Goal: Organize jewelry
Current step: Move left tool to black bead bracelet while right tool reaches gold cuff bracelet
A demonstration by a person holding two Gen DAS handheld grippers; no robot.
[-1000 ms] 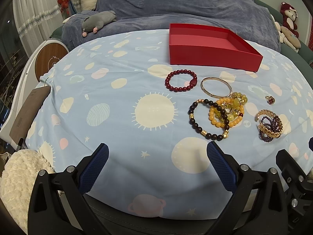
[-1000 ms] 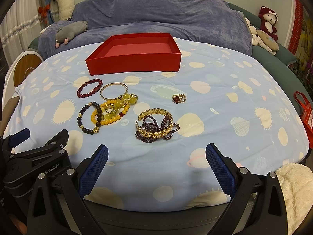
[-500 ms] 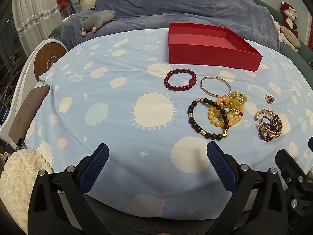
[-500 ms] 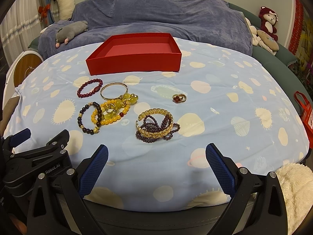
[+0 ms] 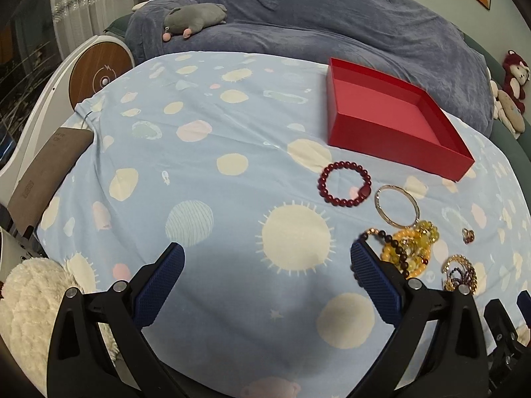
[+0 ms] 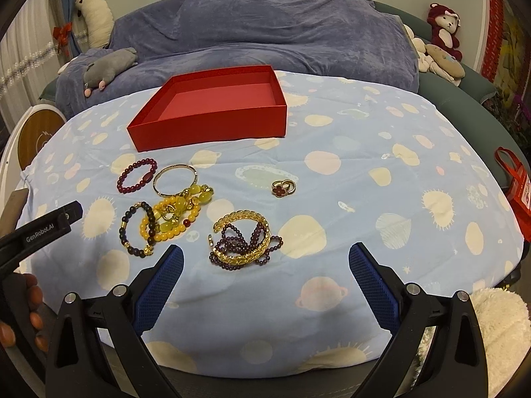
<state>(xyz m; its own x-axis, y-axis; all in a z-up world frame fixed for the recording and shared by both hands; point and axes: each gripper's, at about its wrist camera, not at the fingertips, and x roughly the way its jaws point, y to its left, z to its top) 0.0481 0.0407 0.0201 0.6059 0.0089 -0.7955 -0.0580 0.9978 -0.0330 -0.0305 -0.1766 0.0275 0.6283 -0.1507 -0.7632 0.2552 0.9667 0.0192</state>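
An empty red box (image 5: 391, 122) (image 6: 212, 112) sits at the far side of the blue patterned cloth. In front of it lie a dark red bead bracelet (image 5: 345, 184) (image 6: 136, 175), a thin gold bangle (image 5: 396, 205) (image 6: 175, 179), a dark bead bracelet (image 6: 137, 229) tangled with yellow bead bracelets (image 5: 410, 248) (image 6: 176, 214), a gold cuff with purple beads (image 5: 459, 273) (image 6: 244, 242), and a red ring (image 5: 468, 235) (image 6: 283, 187). My left gripper (image 5: 267, 272) is open and empty, left of the pile. My right gripper (image 6: 265, 273) is open and empty, just before the gold cuff.
A blue blanket with a grey plush (image 5: 195, 18) lies behind the cloth. A round wooden disc (image 5: 99, 73) and a brown board (image 5: 46, 175) are at the left. White fluffy fabric (image 5: 30, 305) (image 6: 497, 331) lies by the near edge. A red bag (image 6: 516, 182) hangs at the right.
Both grippers have moved forward over the cloth toward the jewelry. The left gripper has also tilted and swung, so the pile sits by its right finger. Both stay open.
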